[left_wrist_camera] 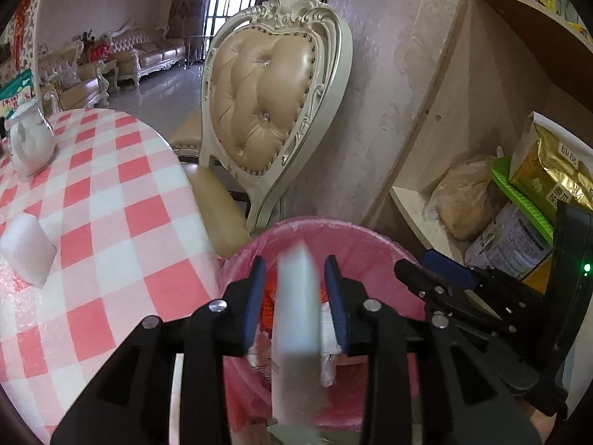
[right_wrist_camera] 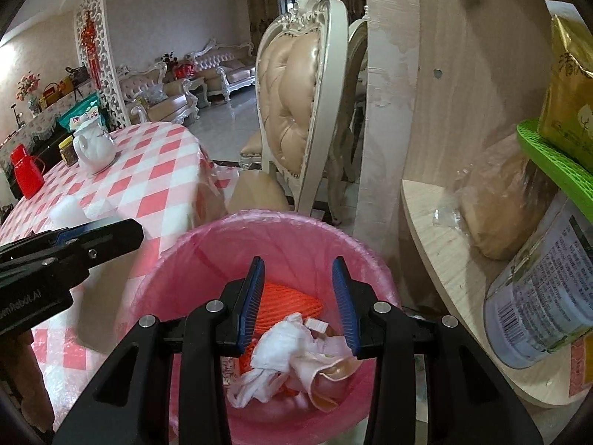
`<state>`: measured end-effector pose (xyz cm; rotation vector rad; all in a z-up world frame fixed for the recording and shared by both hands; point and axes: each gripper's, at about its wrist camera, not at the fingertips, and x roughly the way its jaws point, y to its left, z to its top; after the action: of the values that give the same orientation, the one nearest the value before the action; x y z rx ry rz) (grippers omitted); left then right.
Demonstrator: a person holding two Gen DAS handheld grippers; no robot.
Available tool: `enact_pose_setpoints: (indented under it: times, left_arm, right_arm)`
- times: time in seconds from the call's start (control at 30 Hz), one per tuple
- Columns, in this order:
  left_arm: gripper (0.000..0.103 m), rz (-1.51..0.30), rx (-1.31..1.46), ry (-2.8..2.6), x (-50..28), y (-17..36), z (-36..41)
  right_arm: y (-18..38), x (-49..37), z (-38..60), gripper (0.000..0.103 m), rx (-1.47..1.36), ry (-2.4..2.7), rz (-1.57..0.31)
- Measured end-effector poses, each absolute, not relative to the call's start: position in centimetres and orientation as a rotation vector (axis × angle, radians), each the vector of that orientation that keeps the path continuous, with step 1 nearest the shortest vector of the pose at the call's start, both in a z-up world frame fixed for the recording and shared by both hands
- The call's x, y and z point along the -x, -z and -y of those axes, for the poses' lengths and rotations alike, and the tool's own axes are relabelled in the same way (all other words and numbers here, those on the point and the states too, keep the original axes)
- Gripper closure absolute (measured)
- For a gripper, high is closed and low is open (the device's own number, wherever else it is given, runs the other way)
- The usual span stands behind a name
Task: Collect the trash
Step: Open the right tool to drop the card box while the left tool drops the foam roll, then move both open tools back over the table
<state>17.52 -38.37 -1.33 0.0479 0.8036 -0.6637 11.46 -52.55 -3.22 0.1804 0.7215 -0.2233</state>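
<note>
A pink-lined trash bin stands on the floor beside the table. My left gripper hangs over it, open. A blurred white foam block stands upright between its blue pads, with a gap on each side. My right gripper is open over the same bin, with nothing between its fingers. Below it lie crumpled white tissue, orange netting and pinkish wrapping. Each gripper shows in the other's view: the right gripper, the left gripper. Another white foam block lies on the table.
The red-and-white checked table holds a white teapot and a red flask. An ornate padded chair stands behind the bin. On the right, a wooden shelf carries a bagged lump, a tin and a gold packet.
</note>
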Motion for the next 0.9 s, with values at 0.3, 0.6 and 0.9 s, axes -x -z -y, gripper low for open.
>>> enact_pose_setpoints:
  times: [0.3, 0.6, 0.9]
  left_arm:
    - [0.070, -0.809, -0.045, 0.644, -17.9, 1.5, 37.7]
    - [0.064, -0.790, -0.029, 0.622, -18.3, 0.9, 35.8]
    - [0.060, -0.733, -0.018, 0.556, -19.1, -0.9, 31.4]
  right_arm:
    - [3.3, -11.4, 52.7, 0.055, -0.192, 0.231, -0.720]
    - [2.8, -11.4, 51.9, 0.040, -0.188, 0.226, -0.705]
    - [1.2, -11.5, 50.2, 0.027, -0.191, 0.209, -0.652]
